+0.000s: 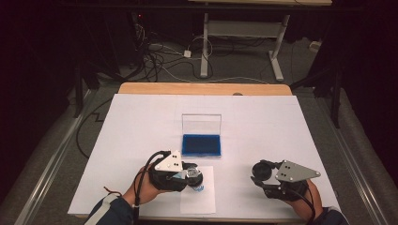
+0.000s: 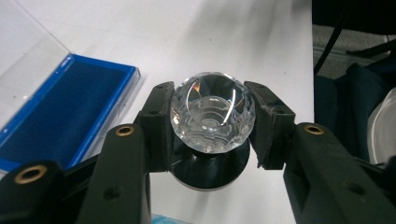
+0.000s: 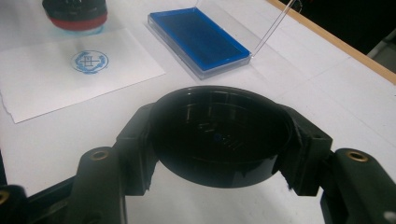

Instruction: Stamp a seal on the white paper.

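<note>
A stamp with a faceted clear knob (image 2: 212, 112) and a black round body (image 2: 210, 171) sits between the jaws of my left gripper (image 2: 212, 119), which is shut on the knob. In the high view this gripper (image 1: 191, 175) is over the top edge of a white paper sheet (image 1: 206, 199). The sheet carries a round blue print (image 3: 89, 61). My right gripper (image 3: 219, 140) is shut on a black round cap (image 3: 219, 133), hollow side up. It is low at the table's right front (image 1: 261, 175). The stamp (image 3: 74, 13) shows a red ring at its base.
A blue ink pad (image 1: 202, 144) in a clear case lies at the table's middle, its lid (image 1: 201, 123) standing upright behind it. The white table cover (image 1: 281, 122) ends at a wooden back edge (image 1: 202, 88). Cables and a desk frame lie on the floor beyond.
</note>
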Tool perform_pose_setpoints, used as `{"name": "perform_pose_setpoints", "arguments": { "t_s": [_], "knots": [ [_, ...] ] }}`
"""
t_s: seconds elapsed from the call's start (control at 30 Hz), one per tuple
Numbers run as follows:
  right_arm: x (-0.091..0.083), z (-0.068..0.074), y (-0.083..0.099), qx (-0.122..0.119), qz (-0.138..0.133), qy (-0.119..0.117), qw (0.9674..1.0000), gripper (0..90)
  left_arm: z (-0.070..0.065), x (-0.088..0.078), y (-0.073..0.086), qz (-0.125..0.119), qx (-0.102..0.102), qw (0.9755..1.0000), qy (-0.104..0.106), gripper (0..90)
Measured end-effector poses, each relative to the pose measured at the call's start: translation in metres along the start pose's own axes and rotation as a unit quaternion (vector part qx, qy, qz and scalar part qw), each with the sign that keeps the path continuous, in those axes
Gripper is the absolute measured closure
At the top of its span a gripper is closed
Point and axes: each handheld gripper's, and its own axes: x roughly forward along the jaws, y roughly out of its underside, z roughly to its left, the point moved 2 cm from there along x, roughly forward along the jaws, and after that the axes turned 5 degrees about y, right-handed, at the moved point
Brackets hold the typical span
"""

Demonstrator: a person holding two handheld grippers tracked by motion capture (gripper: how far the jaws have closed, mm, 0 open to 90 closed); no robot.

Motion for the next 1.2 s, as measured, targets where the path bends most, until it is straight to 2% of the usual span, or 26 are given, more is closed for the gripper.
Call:
{"name": "perform_pose_setpoints", "arguments": {
  "t_s": [0.4,0.43,0.57,0.63,0.7,0.77,0.83,0.9,0.97,1.2],
  "knots": [
    [-0.001,-0.001,0.001,0.003,0.000,0.000,1.0000,38.5,0.002,0.020,0.010,0.025,-0.005,0.9996,0.011,54.1],
    [-0.001,-0.001,0.001,0.001,-0.001,0.000,1.0000,38.5,0.002,0.020,0.010,0.026,-0.006,0.9995,0.017,54.1],
    [-0.001,-0.001,0.001,0.001,-0.001,0.000,1.0000,38.5,0.003,0.023,0.012,0.028,-0.008,0.9994,0.017,54.1],
    [-0.001,-0.002,0.001,0.000,-0.001,0.000,1.0000,38.5,0.003,0.025,0.013,0.037,-0.004,0.9992,0.012,54.1],
    [-0.001,-0.001,0.001,0.001,-0.001,-0.001,1.0000,38.5,0.002,0.027,0.013,0.038,-0.004,0.9990,0.022,54.1],
    [-0.001,-0.001,0.001,0.002,0.001,-0.001,1.0000,38.5,0.001,0.030,0.013,0.047,0.001,0.9988,0.013,54.1],
    [-0.001,-0.001,0.001,0.002,0.001,-0.002,1.0000,38.5,0.002,0.032,0.015,0.048,-0.003,0.9987,0.017,54.1],
    [-0.001,-0.001,0.001,0.001,0.003,-0.002,1.0000,38.5,0.002,0.033,0.016,0.055,0.001,0.9985,0.003,54.0],
    [-0.001,-0.001,0.001,-0.001,0.001,-0.002,1.0000,38.5,0.003,0.033,0.017,0.049,-0.002,0.9987,0.011,54.1],
    [-0.001,-0.002,0.001,0.001,0.002,-0.002,1.0000,38.5,0.006,0.034,0.020,0.039,-0.009,0.9991,0.017,54.1]
  ]
}}
